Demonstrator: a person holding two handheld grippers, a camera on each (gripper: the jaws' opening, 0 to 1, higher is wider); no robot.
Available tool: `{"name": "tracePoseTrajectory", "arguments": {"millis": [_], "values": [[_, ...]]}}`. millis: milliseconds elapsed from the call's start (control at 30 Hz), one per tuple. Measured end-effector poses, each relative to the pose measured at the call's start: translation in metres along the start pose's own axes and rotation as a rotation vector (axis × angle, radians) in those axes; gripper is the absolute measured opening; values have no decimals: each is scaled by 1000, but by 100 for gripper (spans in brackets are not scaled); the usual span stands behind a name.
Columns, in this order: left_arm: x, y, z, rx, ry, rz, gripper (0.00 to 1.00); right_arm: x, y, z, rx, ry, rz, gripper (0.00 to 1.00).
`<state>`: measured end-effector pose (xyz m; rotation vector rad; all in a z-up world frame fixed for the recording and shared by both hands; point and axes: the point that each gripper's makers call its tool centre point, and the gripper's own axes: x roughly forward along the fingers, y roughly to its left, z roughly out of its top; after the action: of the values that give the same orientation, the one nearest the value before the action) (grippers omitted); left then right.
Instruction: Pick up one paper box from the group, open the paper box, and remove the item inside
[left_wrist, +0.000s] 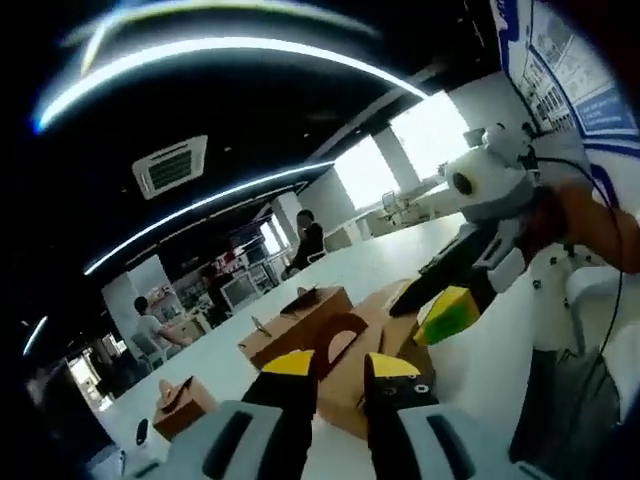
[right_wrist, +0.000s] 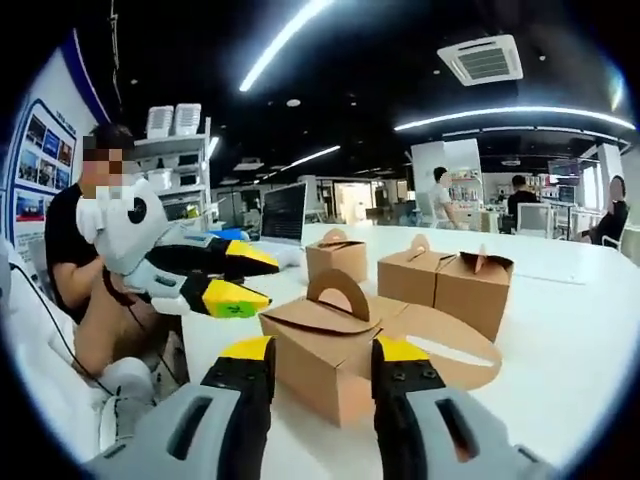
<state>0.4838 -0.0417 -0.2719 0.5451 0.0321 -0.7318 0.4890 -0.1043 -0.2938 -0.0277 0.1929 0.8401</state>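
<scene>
Left gripper (left_wrist: 338, 372): jaws parted, yellow-tipped, rising from bottom of left gripper view; also seen in right gripper view (right_wrist: 245, 277) entering from left, jaws apart, pointing right, white body behind.
Right gripper (right_wrist: 312, 356): jaws parted, yellow tips level; in left gripper view (left_wrist: 440, 305) entering from right, angled down-left, jaws apart.

Long ceiling light strips (right_wrist: 500, 117) give most of the light against a dark ceiling; in the left gripper view they smear into curved streaks. There the windows (left_wrist: 420, 140) beyond the white counter (left_wrist: 400, 255) blow out to pure white, and the whole picture is motion-blurred. The right gripper view is sharper and evenly lit, its straight lines bending toward the edges.
</scene>
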Motion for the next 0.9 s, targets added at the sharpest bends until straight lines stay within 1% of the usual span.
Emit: {"name": "tracePoseTrajectory", "arguments": {"millis": [33,100,200,300,467,633,900], "values": [[-1,-1,-2,-4,29,2,21,0,0,0,0,2,0,39],[-3,-5,1,20,34,6,21,-1,1,0,2,1,0,39],[-3,-9,3,24,55,-3,21,-1,0,0,6,-1,-1,39],[2,-14,0,11,76,-37,21,-1,1,-1,1,3,0,39],[12,-11,-3,24,110,-35,19,-1,1,-1,1,2,2,39],[19,-14,-4,41,129,-49,19,-1,1,-1,5,0,5,39],[30,-18,-3,44,145,-64,18,-2,2,-1,7,-4,5,39]]}}
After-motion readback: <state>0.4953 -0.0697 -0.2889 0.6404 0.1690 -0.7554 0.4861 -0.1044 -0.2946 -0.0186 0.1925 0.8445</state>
